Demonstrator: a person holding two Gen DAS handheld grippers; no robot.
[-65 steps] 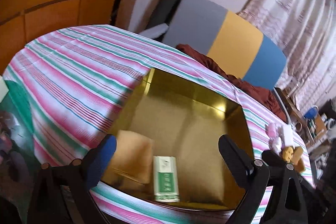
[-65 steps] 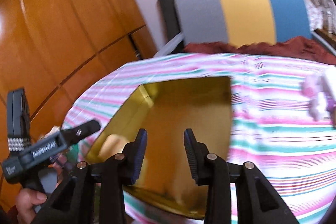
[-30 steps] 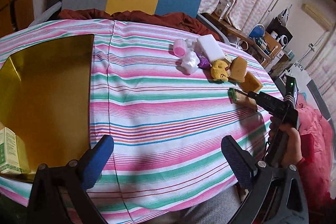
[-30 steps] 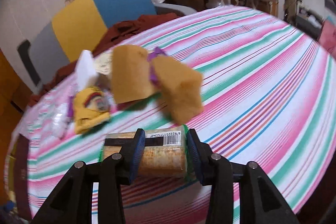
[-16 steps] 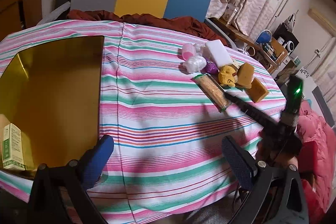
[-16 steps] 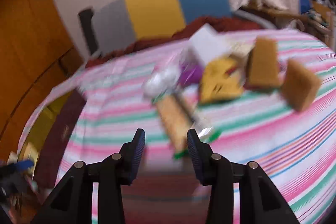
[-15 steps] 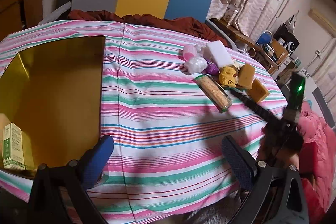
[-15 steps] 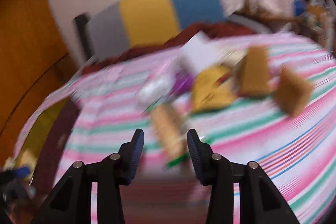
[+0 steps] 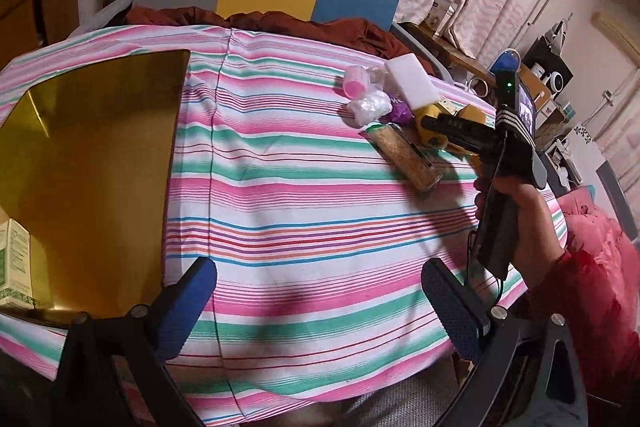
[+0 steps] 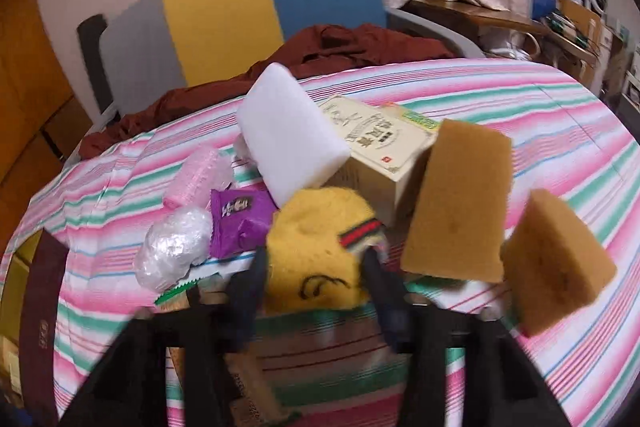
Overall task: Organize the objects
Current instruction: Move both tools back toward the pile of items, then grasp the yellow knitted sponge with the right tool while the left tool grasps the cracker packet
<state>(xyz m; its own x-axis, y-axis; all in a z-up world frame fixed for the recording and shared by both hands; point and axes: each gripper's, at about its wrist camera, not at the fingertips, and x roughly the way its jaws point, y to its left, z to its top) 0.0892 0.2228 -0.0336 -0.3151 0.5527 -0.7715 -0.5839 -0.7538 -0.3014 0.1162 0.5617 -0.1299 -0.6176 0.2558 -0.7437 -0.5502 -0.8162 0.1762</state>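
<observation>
Where blur allows — two tan sponges (image 10: 456,203), one white block (image 10: 288,131), one gold tray (image 9: 88,163).

The left tool (image 9: 318,307) is showing 2 black arms tipped with blue textured pads (image 9: 450,311) and silver screws. The right tool (image 9: 434,125) is wearing a black body, a white-striped band, a glowing green light, a small screen and a thin black cable. The hand (image 9: 524,223) is wearing a red sleeve (image 9: 592,303).

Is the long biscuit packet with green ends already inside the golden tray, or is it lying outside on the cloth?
Outside. The long biscuit packet lies on the striped cloth, far from the golden tray.
</observation>
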